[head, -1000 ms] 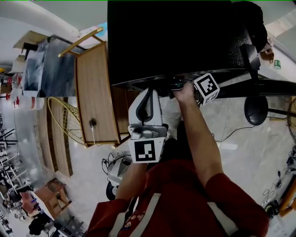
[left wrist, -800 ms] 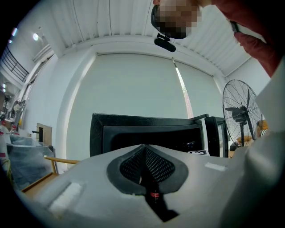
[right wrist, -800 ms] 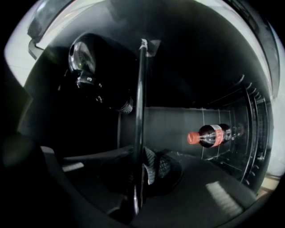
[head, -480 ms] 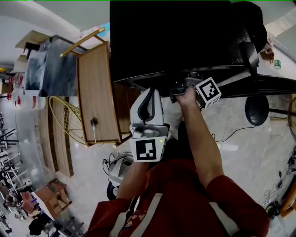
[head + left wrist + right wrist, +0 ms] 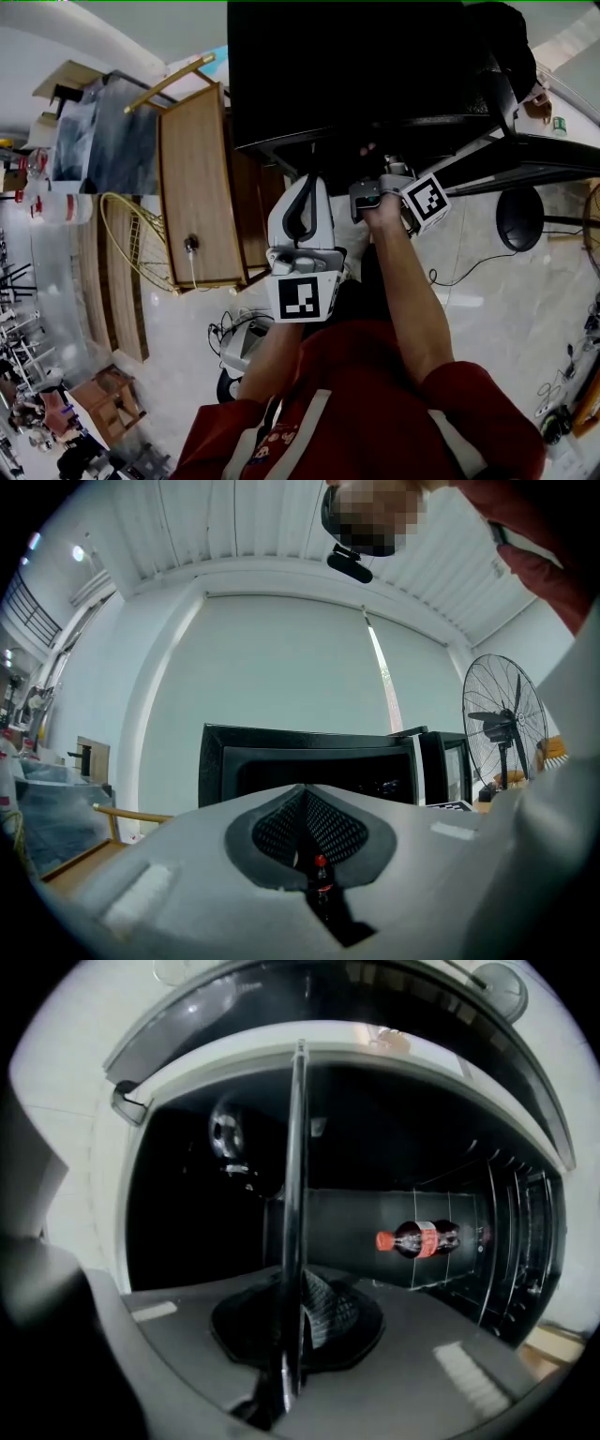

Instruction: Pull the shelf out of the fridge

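Currently right gripper [image 5: 292, 1321] jaws are clenched on the thin front edge of the shelf [image 5: 298, 1166], which shows edge-on as a dark line running from the pads across the open mouth of the fridge [image 5: 356, 1218]. Gripped edge sits just in front of the fridge opening; how far the shelf is drawn out cannot be told. Cola bottle [image 5: 419, 1238], red cap, is deep inside the fridge near its back wall. Left gripper [image 5: 307, 808] jaws are pressed together on nothing, pads touching; it is held in front of the fridge, beside the right gripper and apart from the shelf. Wooden cabinet [image 5: 192, 187] stands against the fridge's left side in the head view. Pedestal fan [image 5: 502, 724] stands to the fridge's right.
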### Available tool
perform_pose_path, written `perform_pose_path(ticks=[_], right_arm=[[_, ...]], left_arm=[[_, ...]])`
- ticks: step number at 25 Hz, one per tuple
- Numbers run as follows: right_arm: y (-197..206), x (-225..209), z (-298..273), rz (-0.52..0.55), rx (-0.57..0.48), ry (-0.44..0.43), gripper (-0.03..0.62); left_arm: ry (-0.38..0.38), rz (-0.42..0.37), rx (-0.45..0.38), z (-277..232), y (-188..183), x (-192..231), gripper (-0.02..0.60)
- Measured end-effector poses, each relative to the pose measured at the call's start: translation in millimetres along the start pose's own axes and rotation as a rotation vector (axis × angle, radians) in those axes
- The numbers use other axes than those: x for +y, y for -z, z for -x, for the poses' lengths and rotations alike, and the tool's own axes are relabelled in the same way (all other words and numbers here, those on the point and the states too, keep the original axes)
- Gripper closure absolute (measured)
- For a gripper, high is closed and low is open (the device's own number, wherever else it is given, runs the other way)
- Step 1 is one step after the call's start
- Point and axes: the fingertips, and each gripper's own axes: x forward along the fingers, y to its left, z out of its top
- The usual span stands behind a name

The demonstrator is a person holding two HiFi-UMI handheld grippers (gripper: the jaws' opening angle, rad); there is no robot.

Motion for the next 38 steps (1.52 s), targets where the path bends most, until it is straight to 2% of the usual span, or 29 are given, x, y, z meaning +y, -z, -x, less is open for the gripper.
perform_pose_path(ticks=[7,22,30,38], right_arm=[[4,13,24,0.04,0.004,-0.006,0.585],[11,16,99,0.002,-0.026,0.008,0.582],[7,24,140,-0.005,-0.004,0.002,0.58],[-3,32,191,-0.015,0.046,0.014,0.579]], left_arm=[[0.013,0.001,-0.034,20,-8,-3,0.581],[0.028,0.009,-0.069,76,-20,-12,0.581],[0.009,-0.001,-0.092,104,-38,-26,0.581],[-0.061,-0.024,-0.08,143,-42,-49,0.581]])
